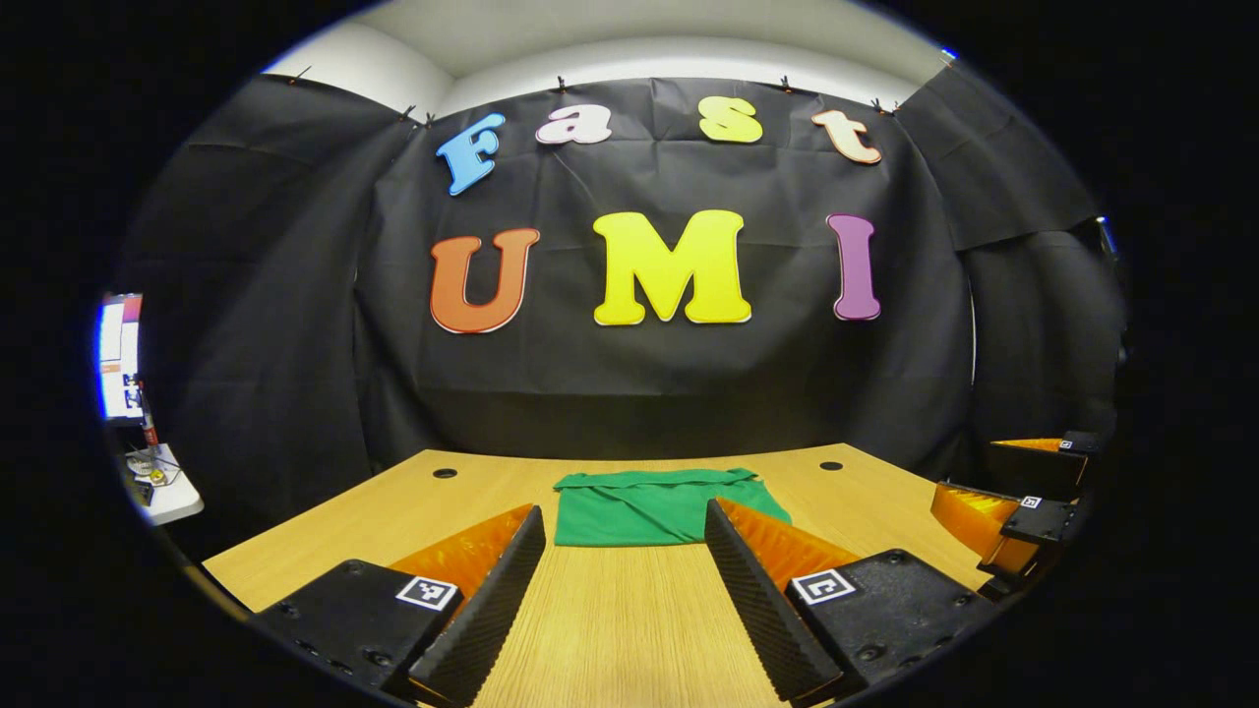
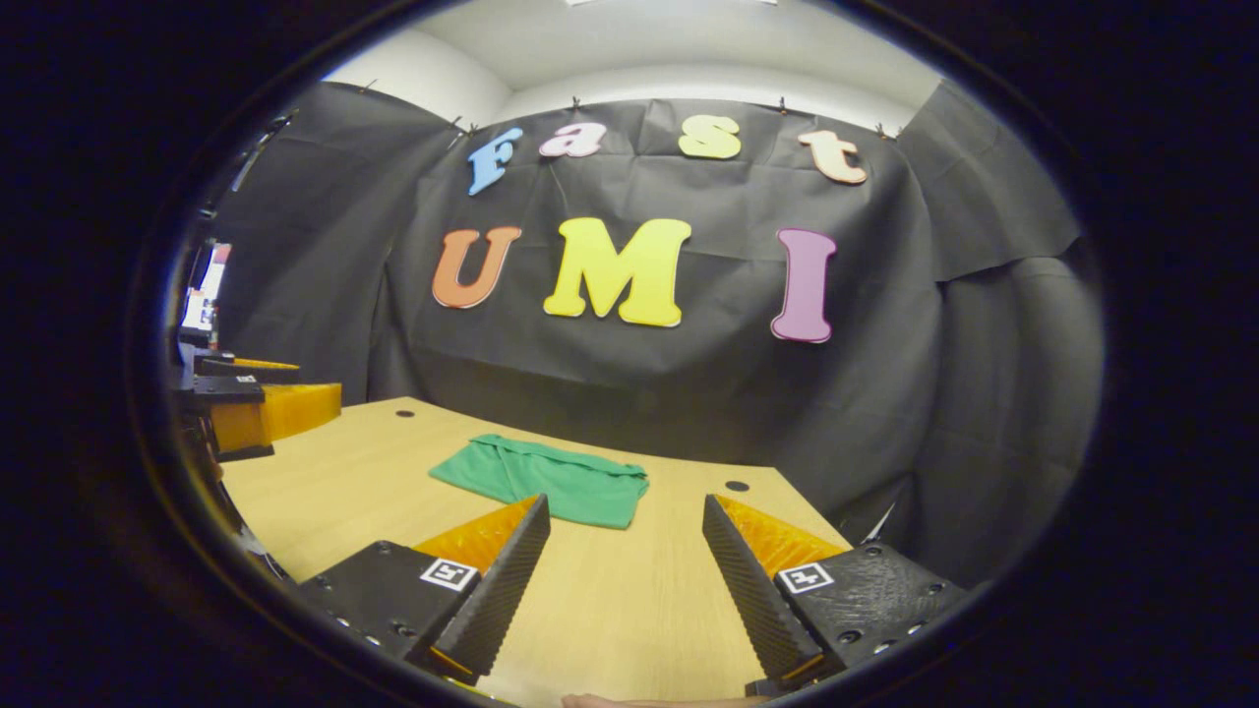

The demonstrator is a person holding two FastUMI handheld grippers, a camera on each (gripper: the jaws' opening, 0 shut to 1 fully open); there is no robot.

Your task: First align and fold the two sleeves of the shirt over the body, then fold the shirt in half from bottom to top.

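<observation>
Shirt (image 1: 654, 506) is the green one, and it's sitting toward the far side of the wooden table (image 1: 610, 610), close to the black cloth wall. From here it already looks like a compact rectangle with a bunched edge along the back, so my read is the sleeves are tucked in and the bottom-to-top fold is done, or very nearly. I can't make out separate sleeves at this range, so take that with a grain of salt.

Left gripper (image 1: 625, 600) is held well back from the shirt, fingers spread wide with nothing between them. In the right gripper view, the right gripper (image 2: 625, 600) is the same story: jaws apart, empty, hovering over bare table with the shirt ahead and a bit to its left. The right gripper also shows at the right edge of the left gripper view, off to the side of the fabric.

If there's anything left to do, I'd say it's just tidying. Come in low, pinch only the top layer at a corner, and square it against the layer below without dragging the whole stack. Thin jersey like this probably slides easily on smooth wood, so go slow and lift rather than push.
</observation>
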